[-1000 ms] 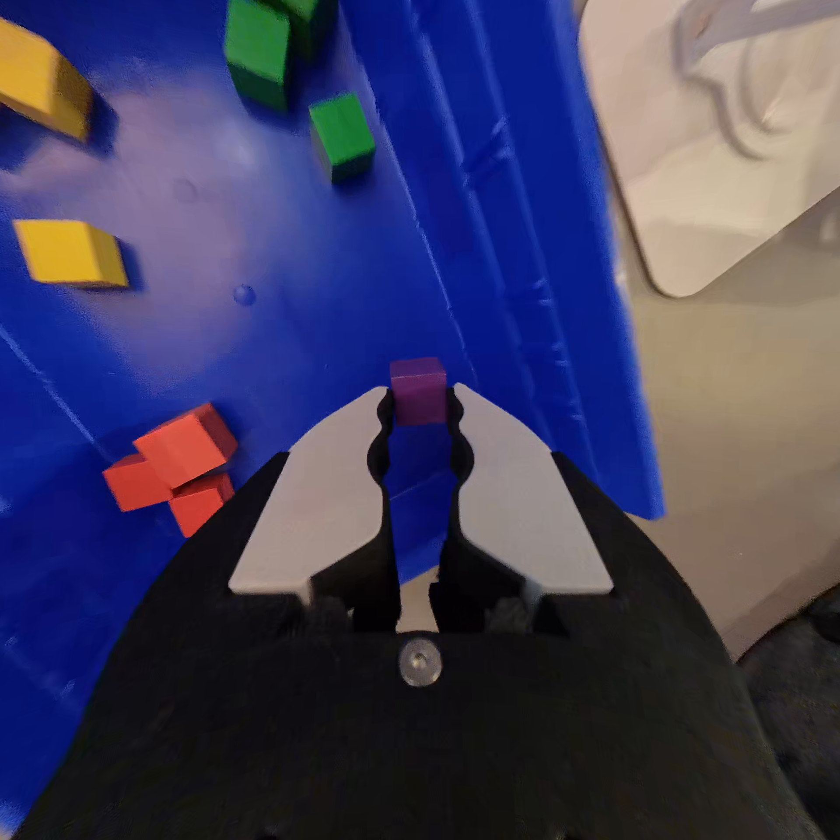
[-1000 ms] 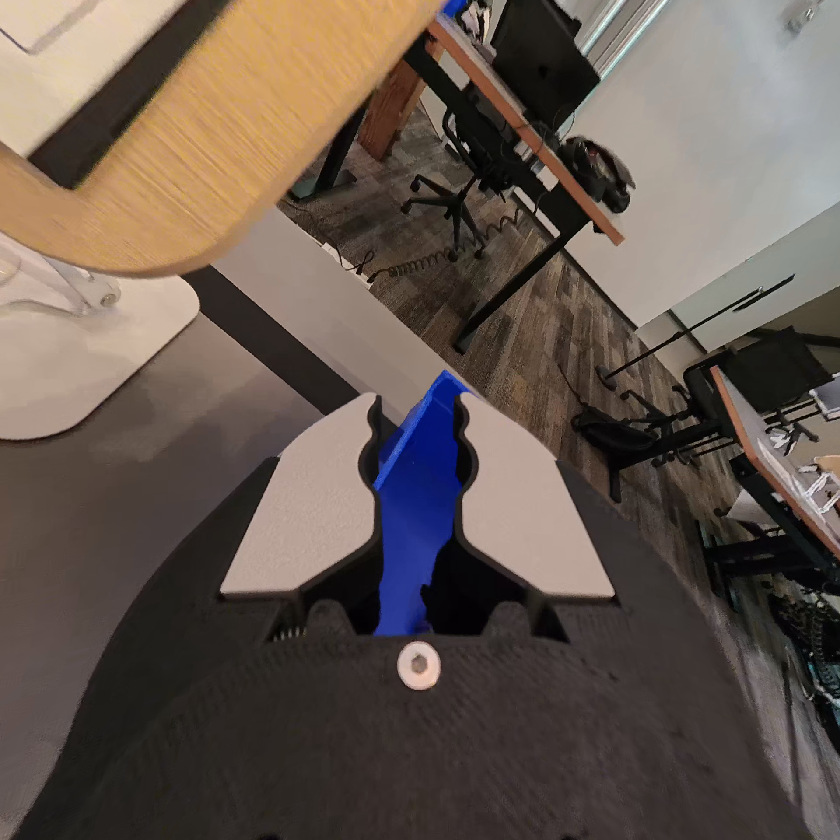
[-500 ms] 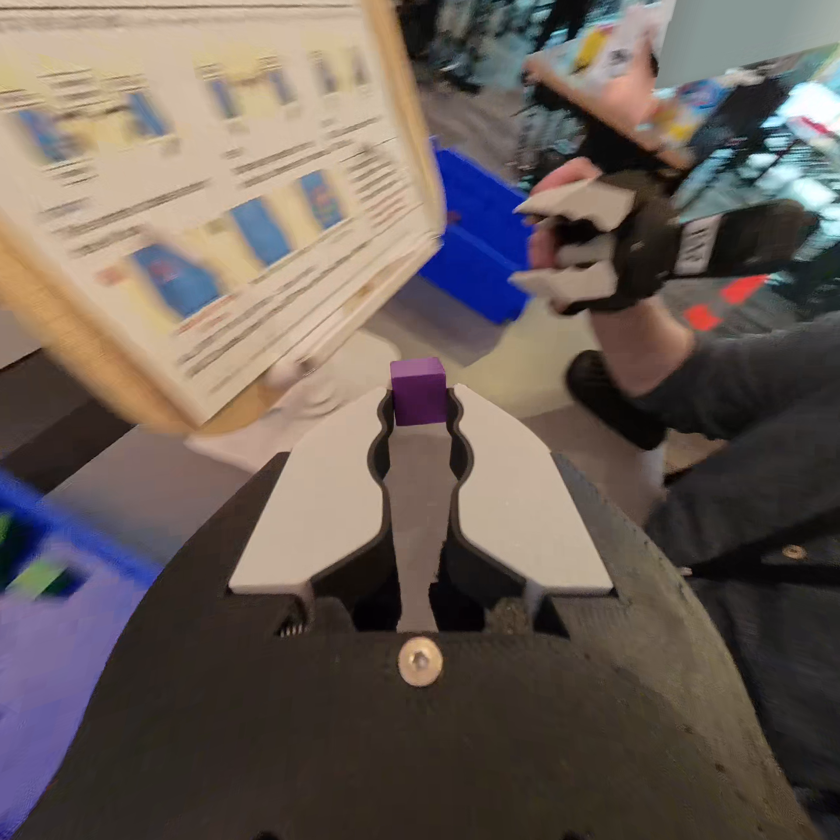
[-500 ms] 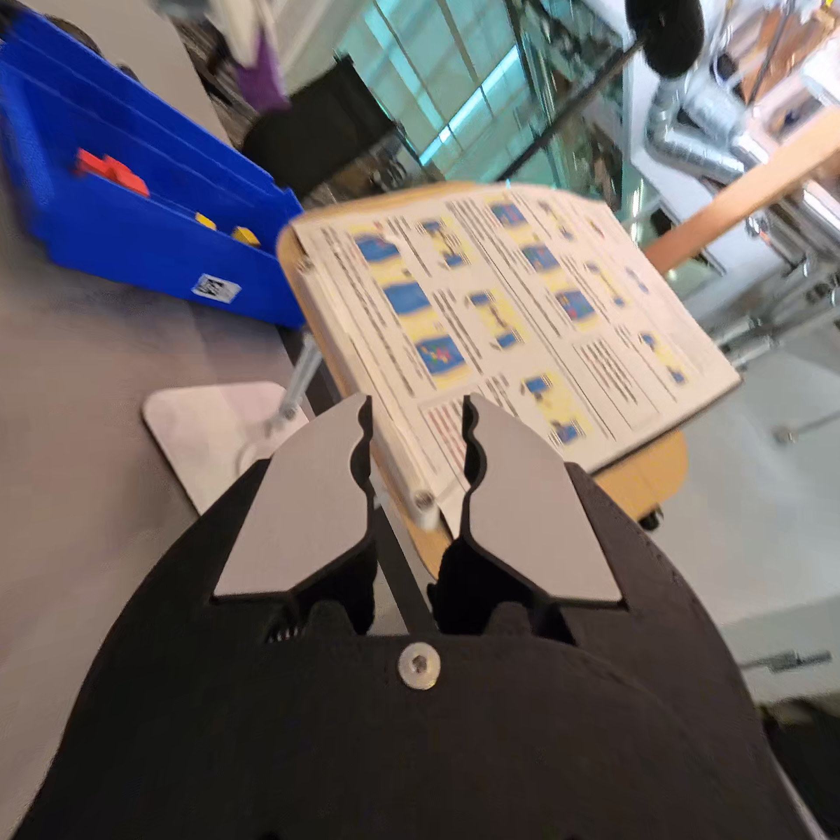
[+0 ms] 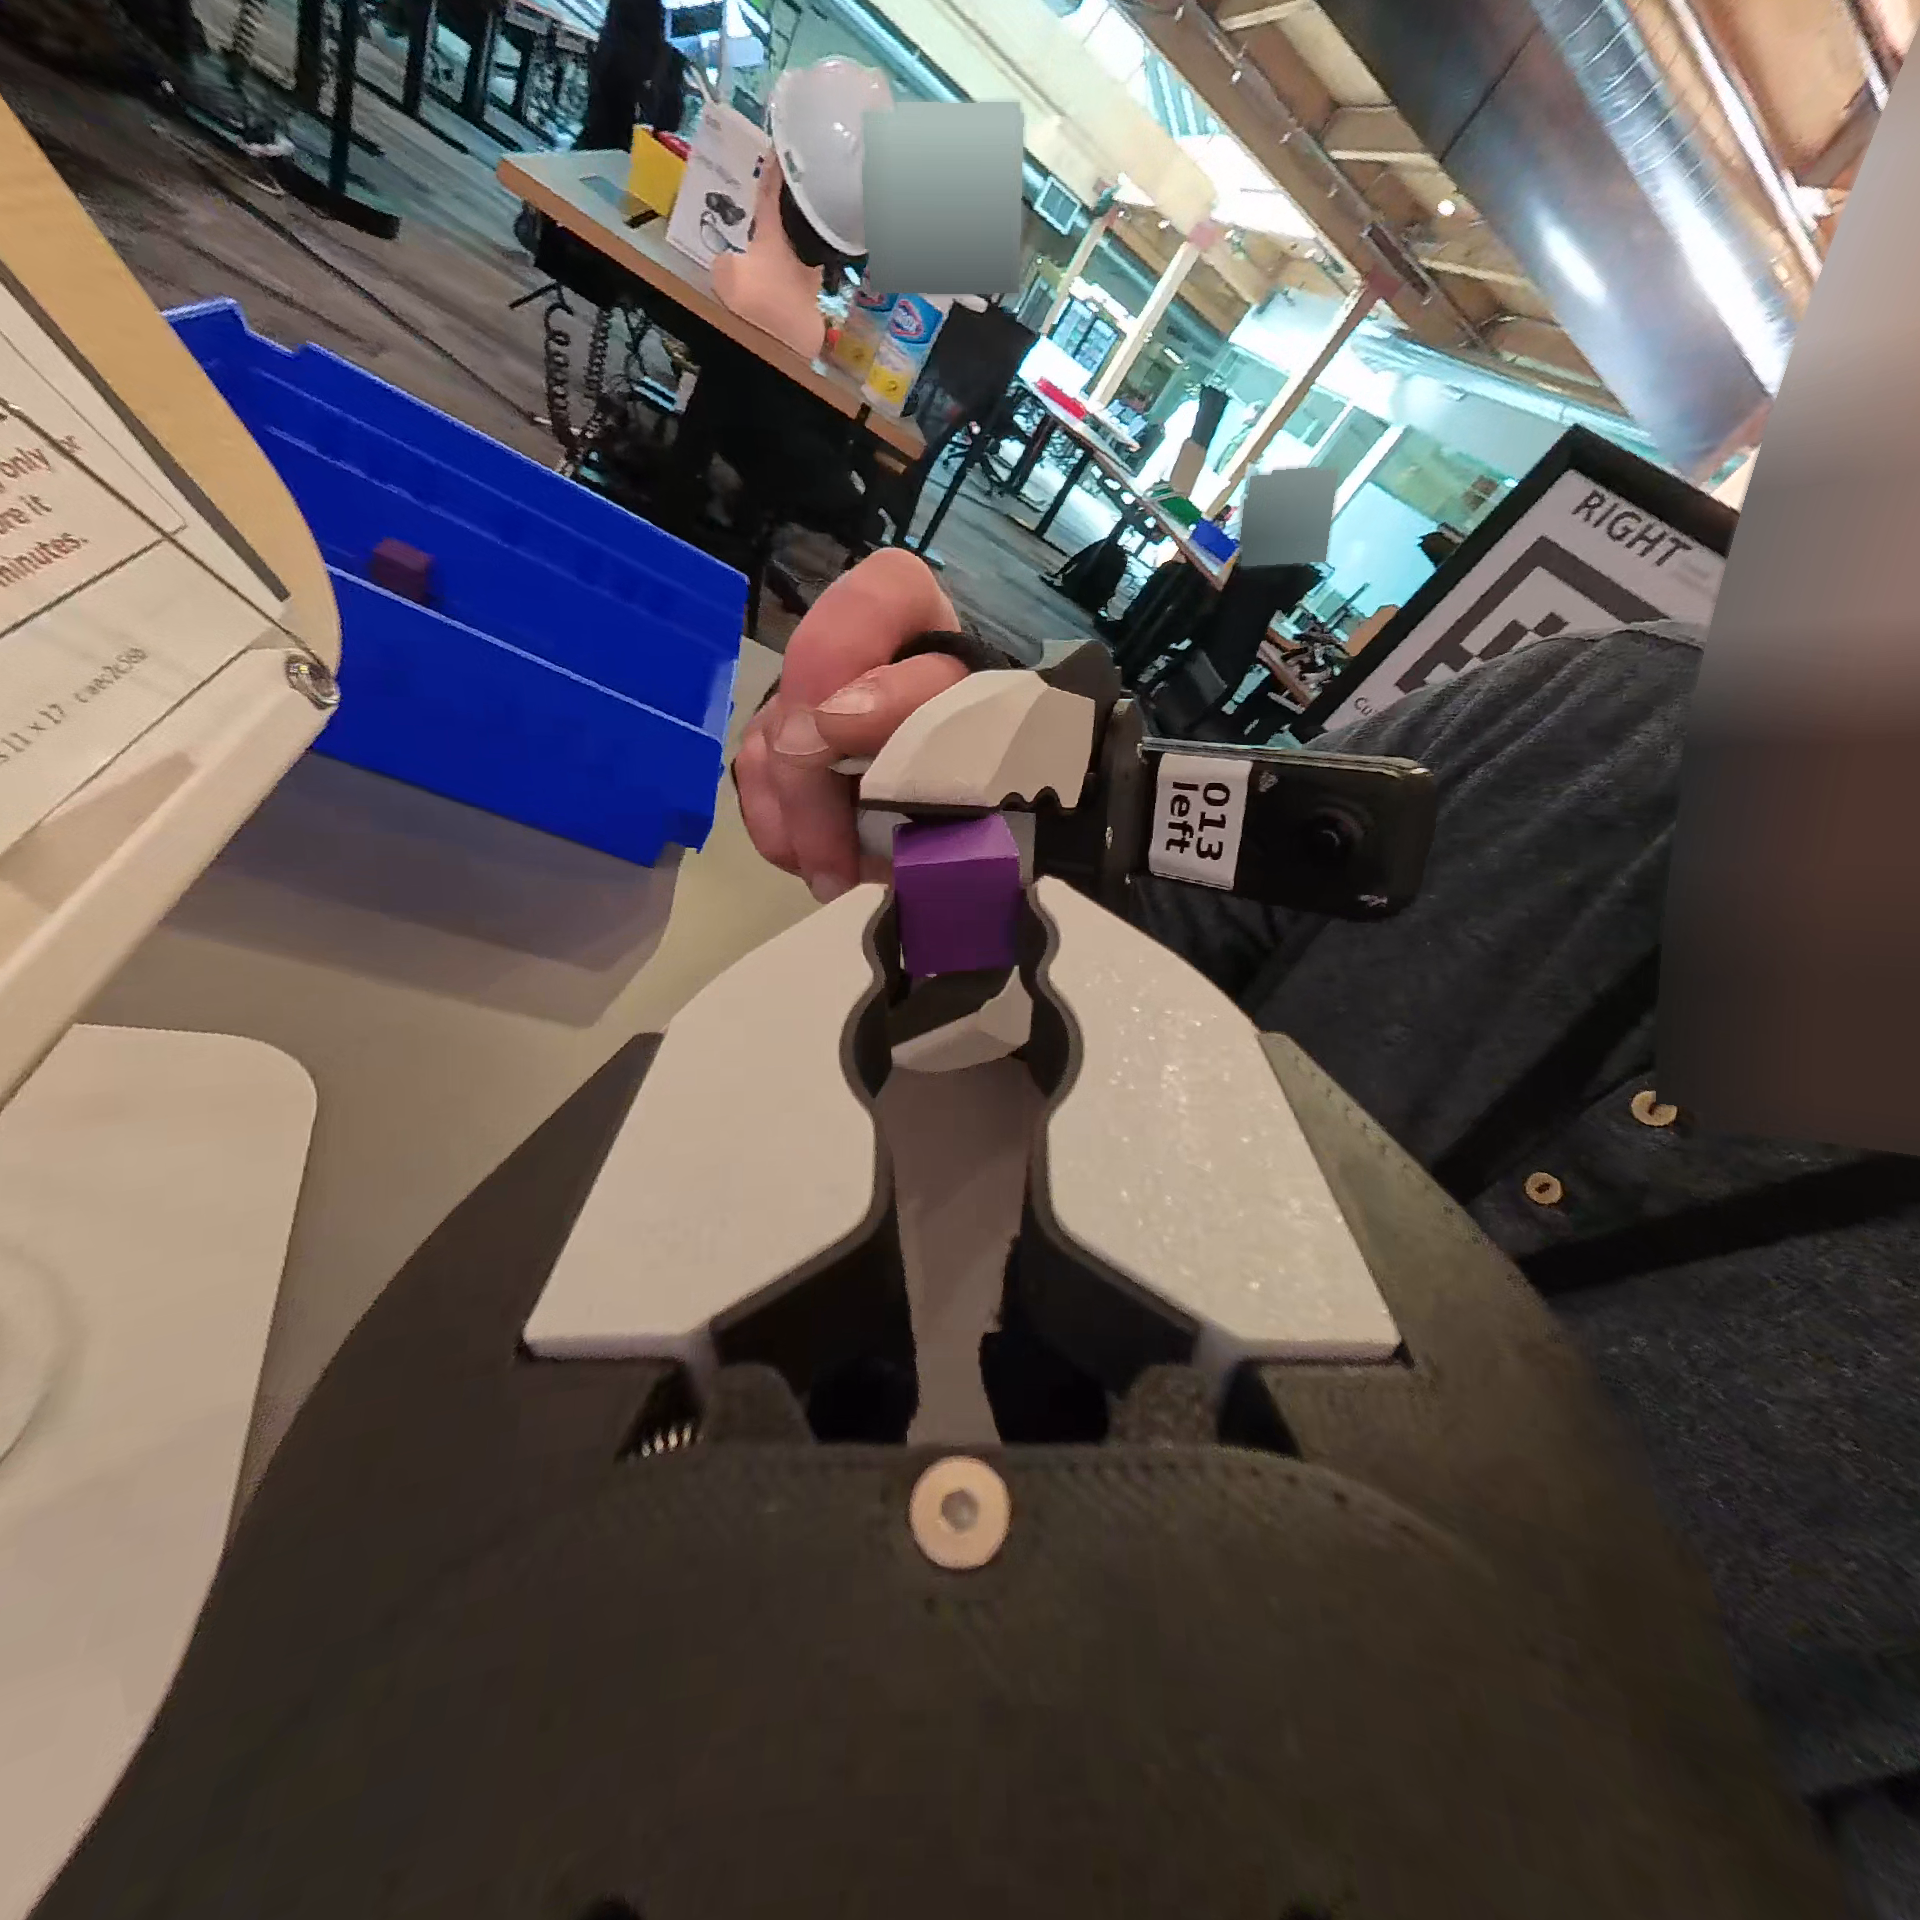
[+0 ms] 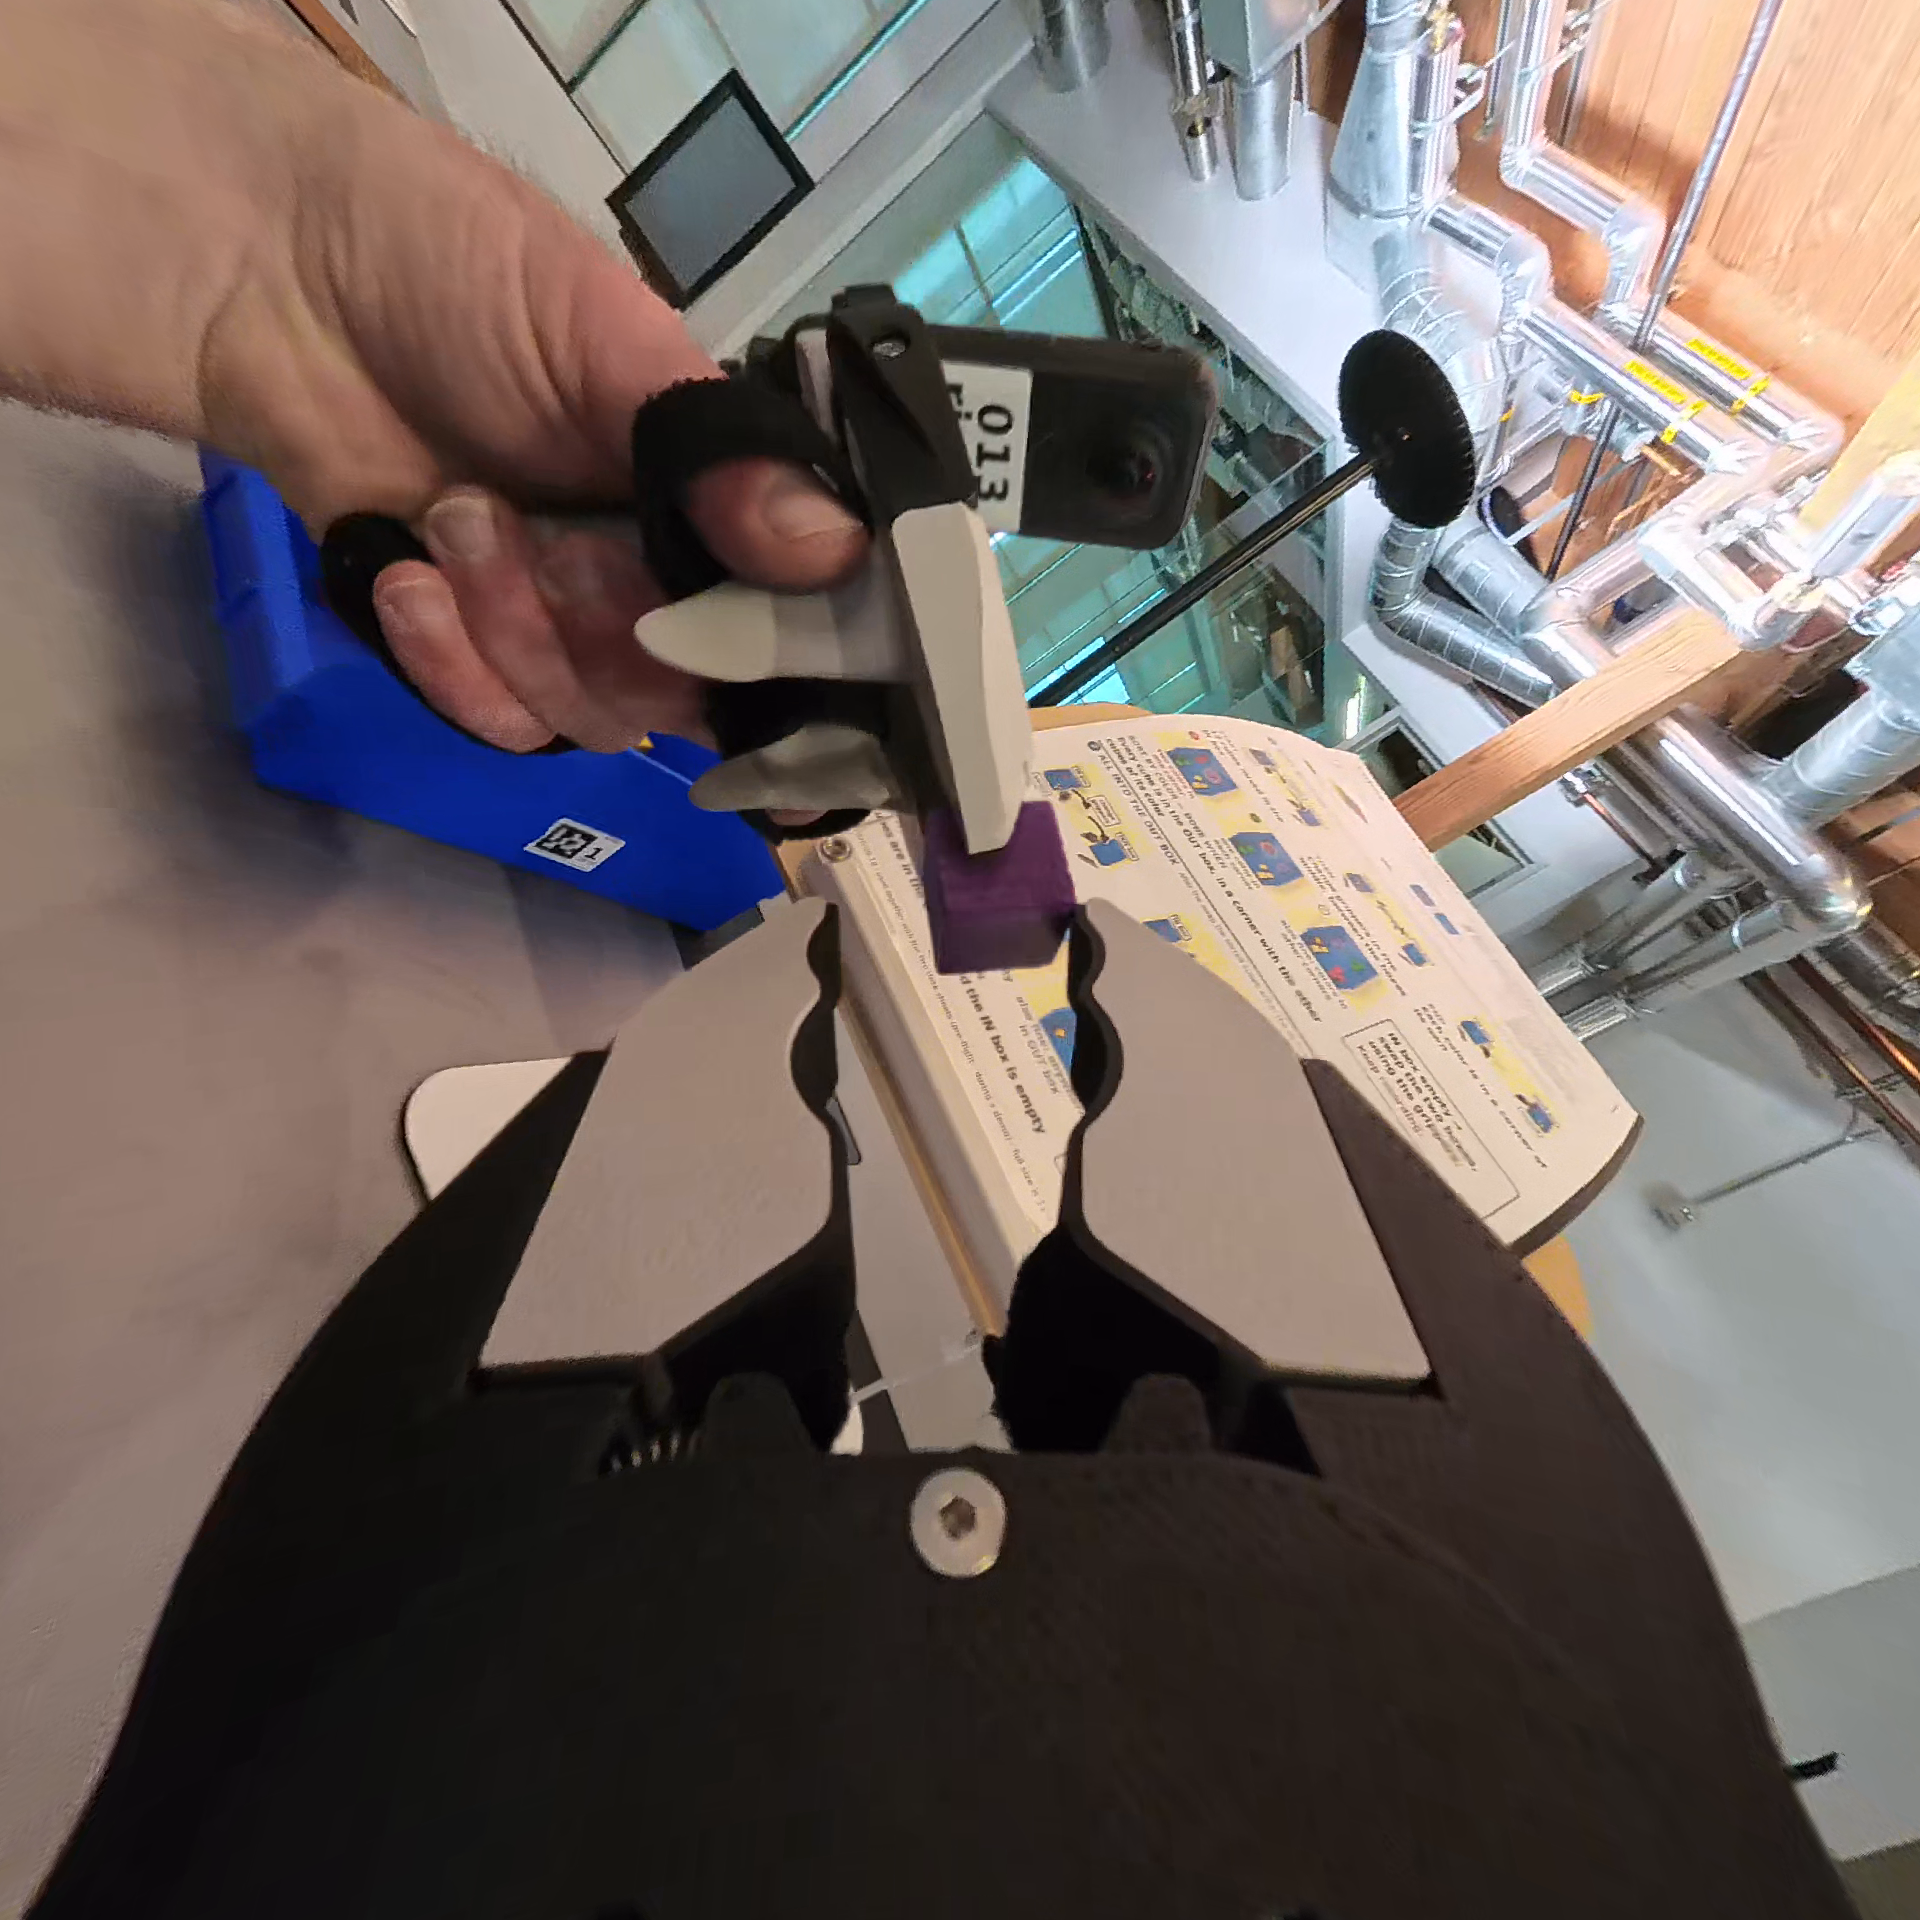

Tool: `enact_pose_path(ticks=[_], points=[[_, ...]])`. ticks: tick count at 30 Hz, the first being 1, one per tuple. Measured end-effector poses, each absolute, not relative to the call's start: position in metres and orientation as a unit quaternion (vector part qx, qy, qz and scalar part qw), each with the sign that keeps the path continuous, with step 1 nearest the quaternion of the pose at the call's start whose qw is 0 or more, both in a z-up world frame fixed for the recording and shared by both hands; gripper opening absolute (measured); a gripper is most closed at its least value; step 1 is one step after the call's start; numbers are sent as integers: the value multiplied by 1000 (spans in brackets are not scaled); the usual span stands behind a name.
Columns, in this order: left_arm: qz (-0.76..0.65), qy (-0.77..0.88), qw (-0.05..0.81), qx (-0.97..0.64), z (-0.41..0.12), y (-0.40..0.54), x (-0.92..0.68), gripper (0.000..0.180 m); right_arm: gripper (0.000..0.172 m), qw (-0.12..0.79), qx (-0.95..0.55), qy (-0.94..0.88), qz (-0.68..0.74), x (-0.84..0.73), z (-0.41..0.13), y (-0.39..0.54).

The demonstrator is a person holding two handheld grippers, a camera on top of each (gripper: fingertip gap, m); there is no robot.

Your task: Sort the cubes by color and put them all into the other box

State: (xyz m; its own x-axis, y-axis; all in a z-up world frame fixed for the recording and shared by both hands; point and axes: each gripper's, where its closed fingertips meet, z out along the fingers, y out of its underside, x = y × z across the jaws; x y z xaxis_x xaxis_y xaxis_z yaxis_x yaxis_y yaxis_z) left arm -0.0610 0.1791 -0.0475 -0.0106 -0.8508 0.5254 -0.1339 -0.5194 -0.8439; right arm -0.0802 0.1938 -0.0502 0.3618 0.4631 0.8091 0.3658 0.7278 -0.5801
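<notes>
My left gripper (image 5: 956, 920) is shut on a purple cube (image 5: 954, 907) and holds it up in the air over the table. The right gripper's fingers (image 5: 971, 732) stand above and below that cube in the left wrist view. In the right wrist view the same cube (image 6: 995, 902) sits between the tips of my right gripper (image 6: 951, 935), which is open, with a gap at its left pad. A finger (image 6: 961, 707) of the left gripper lies over the cube. A blue box (image 5: 540, 665) holds another purple cube (image 5: 400, 569). A second blue box (image 6: 436, 758) lies behind the hand.
An instruction board (image 6: 1299, 987) on a white base plate (image 6: 473, 1117) stands between the two boxes; it also shows at the left in the left wrist view (image 5: 114, 540). A person's hand (image 6: 343, 312) and dark sleeve (image 5: 1558, 935) are close by. Office desks and chairs stand beyond the table.
My left gripper lifted the purple cube out of the blue box and swung it up to the right gripper. The right gripper turned, opened wider and now stands around the cube.
</notes>
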Motion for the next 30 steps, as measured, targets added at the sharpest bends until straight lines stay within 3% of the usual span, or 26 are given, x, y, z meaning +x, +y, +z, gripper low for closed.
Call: enact_pose_path(ticks=[18, 22, 30], points=[[-599, 391, 267, -646, -59, 175, -54, 22, 23, 735, -353, -578, 14, -78, -54, 191], [-617, 367, 286, -635, -47, 182, -60, 38, 23, 738, -361, -571, -7, -67, -47, 201], [-593, 355, 336, -639, -37, 192, -81, 11, 23, 694, -528, -482, -88, 55, -38, 311]])
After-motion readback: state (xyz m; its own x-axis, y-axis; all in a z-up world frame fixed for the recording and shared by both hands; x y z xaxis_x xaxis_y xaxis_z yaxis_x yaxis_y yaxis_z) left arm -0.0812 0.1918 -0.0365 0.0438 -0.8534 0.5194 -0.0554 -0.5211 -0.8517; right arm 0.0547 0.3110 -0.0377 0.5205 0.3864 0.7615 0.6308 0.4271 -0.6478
